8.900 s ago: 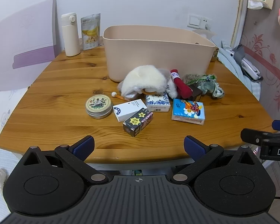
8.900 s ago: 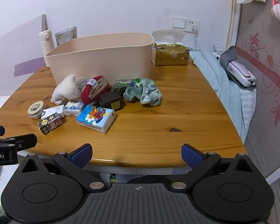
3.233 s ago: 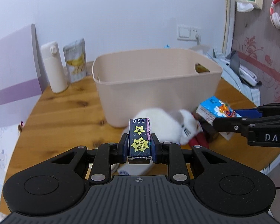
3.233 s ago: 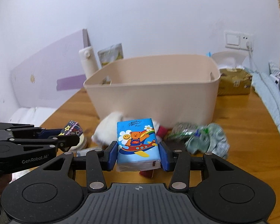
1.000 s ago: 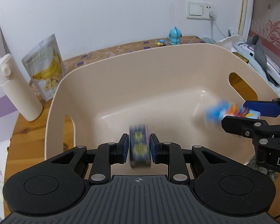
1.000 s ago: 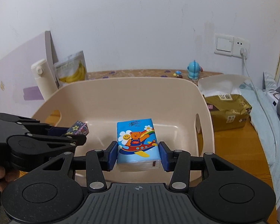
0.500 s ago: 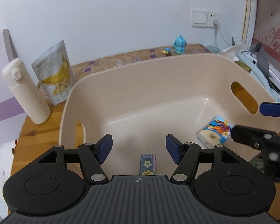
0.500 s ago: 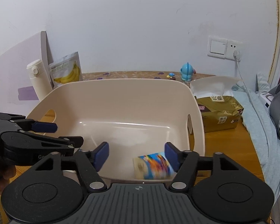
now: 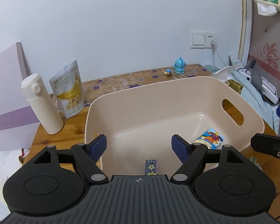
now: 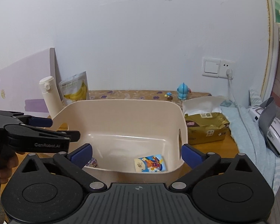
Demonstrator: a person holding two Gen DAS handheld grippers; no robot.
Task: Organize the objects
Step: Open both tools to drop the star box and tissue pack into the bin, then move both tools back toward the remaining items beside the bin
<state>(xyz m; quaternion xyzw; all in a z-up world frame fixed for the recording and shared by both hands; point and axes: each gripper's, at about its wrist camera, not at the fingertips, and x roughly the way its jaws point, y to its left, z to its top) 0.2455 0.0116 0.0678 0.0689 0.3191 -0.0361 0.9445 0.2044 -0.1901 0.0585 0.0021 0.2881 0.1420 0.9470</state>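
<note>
A beige plastic bin (image 9: 177, 100) (image 10: 121, 115) stands on the wooden table. A dark star-print box (image 9: 151, 167) (image 10: 92, 162) lies on its floor near the front wall. A blue cartoon tissue pack (image 9: 210, 139) (image 10: 150, 163) lies at the bin's right side. My left gripper (image 9: 139, 145) is open and empty above the bin's front. My right gripper (image 10: 137, 154) is open and empty above the bin; the left gripper also shows at the left of the right wrist view (image 10: 52, 128).
A white flask (image 9: 42, 102) and a banana-chip bag (image 9: 68, 97) stand left of the bin. A gold tissue pack (image 10: 205, 127) sits to its right, near bedding. A blue figurine (image 9: 179, 68) stands on the back ledge by a wall socket (image 10: 217, 68).
Both grippers opened over the bin and released the star-print box and the tissue pack, which now lie on its floor. Both grippers have since risen and opened wider.
</note>
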